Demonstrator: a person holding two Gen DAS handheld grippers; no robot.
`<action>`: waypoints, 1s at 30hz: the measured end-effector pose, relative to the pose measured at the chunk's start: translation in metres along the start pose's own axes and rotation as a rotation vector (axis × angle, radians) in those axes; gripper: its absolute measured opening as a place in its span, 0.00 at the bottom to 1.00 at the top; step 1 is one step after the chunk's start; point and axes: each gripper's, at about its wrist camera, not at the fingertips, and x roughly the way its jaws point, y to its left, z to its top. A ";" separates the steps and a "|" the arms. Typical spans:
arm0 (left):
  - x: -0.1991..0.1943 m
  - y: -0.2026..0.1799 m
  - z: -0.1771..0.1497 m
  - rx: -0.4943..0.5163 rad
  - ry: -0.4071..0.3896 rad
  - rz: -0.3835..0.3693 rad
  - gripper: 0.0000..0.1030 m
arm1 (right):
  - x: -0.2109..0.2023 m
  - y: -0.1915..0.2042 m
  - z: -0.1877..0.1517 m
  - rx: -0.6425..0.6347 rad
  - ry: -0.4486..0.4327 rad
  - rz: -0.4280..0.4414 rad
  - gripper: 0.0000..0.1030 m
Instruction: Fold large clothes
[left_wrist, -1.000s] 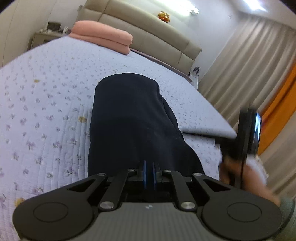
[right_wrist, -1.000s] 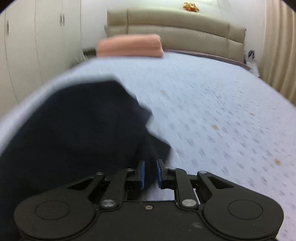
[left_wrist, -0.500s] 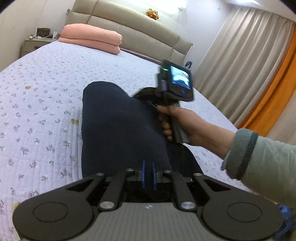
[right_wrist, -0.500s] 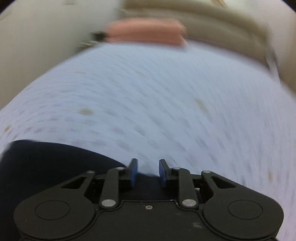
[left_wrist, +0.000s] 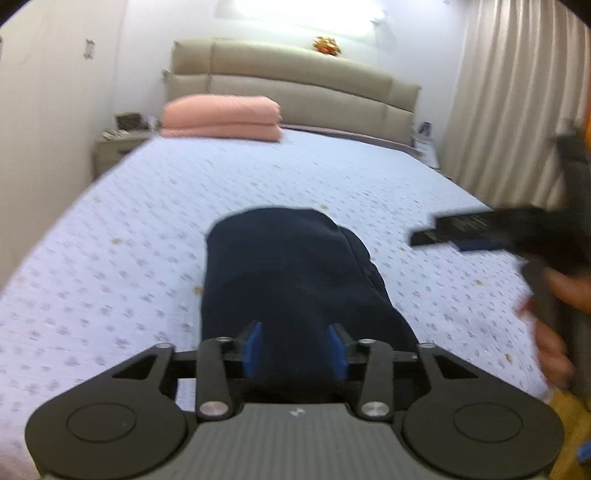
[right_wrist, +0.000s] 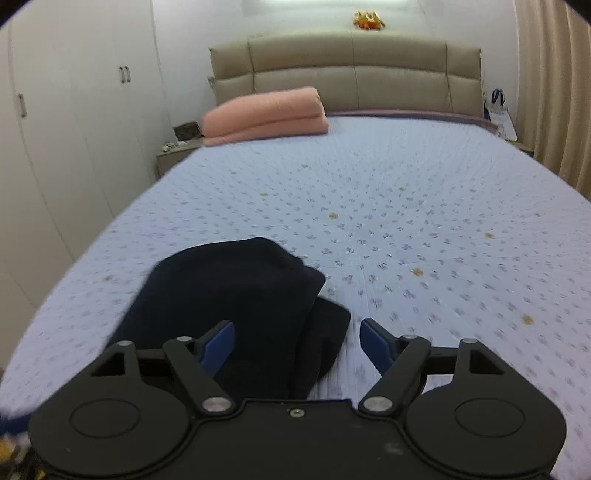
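Bed (right_wrist: 424, 192) carries everything; pink blanket (right_wrist: 264, 112) sits far up by the headboard, well apart from the work. Garment (left_wrist: 295, 280) — dark, folded into a long strip — lies near the foot edge, long axis running straight away from the left tongs (left_wrist: 295, 349) twd the headboard. Left tongs are apart w/ the near end between the pads, nothing clamped. Right tongs (right_wrist: 297, 341) also apart, over the strip's right edge, empty. Left is nearer & centred — prob. best placed to take the near end.
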 end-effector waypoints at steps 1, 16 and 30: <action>-0.009 -0.005 0.004 -0.006 0.000 0.022 0.51 | -0.016 0.003 -0.003 0.003 0.008 -0.001 0.88; -0.132 -0.040 0.036 0.007 -0.018 0.245 0.84 | -0.155 0.061 -0.023 0.021 -0.072 -0.036 0.99; -0.135 -0.044 0.032 0.012 0.009 0.269 0.84 | -0.156 0.061 -0.031 0.015 -0.042 -0.086 0.99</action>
